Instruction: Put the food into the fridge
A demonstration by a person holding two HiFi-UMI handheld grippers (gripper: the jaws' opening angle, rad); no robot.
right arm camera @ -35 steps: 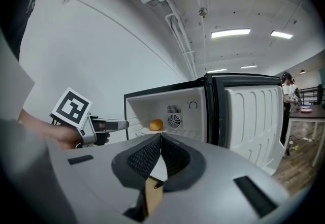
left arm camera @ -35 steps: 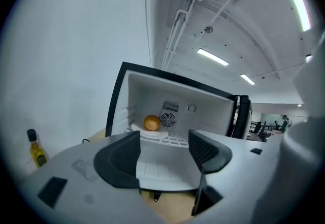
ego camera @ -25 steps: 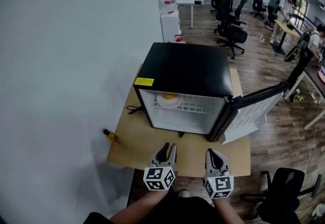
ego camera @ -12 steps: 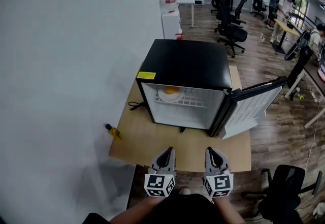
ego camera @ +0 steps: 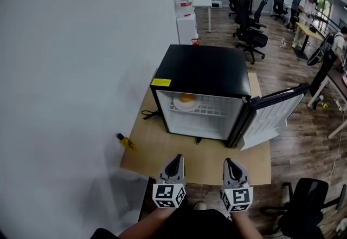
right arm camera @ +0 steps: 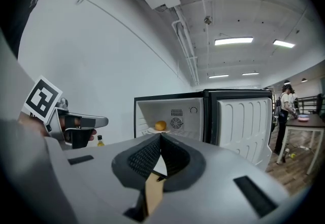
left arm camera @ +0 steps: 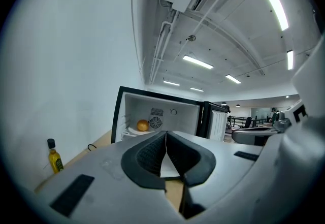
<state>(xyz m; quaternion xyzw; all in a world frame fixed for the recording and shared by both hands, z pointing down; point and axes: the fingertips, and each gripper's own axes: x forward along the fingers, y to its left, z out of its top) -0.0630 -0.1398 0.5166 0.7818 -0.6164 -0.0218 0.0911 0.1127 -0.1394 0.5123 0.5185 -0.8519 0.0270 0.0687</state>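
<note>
A small black fridge (ego camera: 206, 72) stands on a wooden table (ego camera: 157, 146) with its door (ego camera: 274, 113) swung open to the right. On its wire shelf lies a white plate (ego camera: 187, 102) with an orange food item (left arm camera: 142, 125), which also shows in the right gripper view (right arm camera: 160, 125). My left gripper (ego camera: 176, 161) and right gripper (ego camera: 231, 163) hover side by side over the table's near edge, a short way in front of the fridge. Both are shut with nothing between their jaws.
A small yellow oil bottle (ego camera: 125, 142) stands at the table's left edge by the white wall. A black cable (ego camera: 149, 114) lies left of the fridge. Office chairs (ego camera: 249, 34), desks and people are in the room behind, and one chair (ego camera: 303, 208) at lower right.
The left gripper's jaws have closed from partly open to shut. Both grippers and the view have drawn slightly back from the fridge.
</note>
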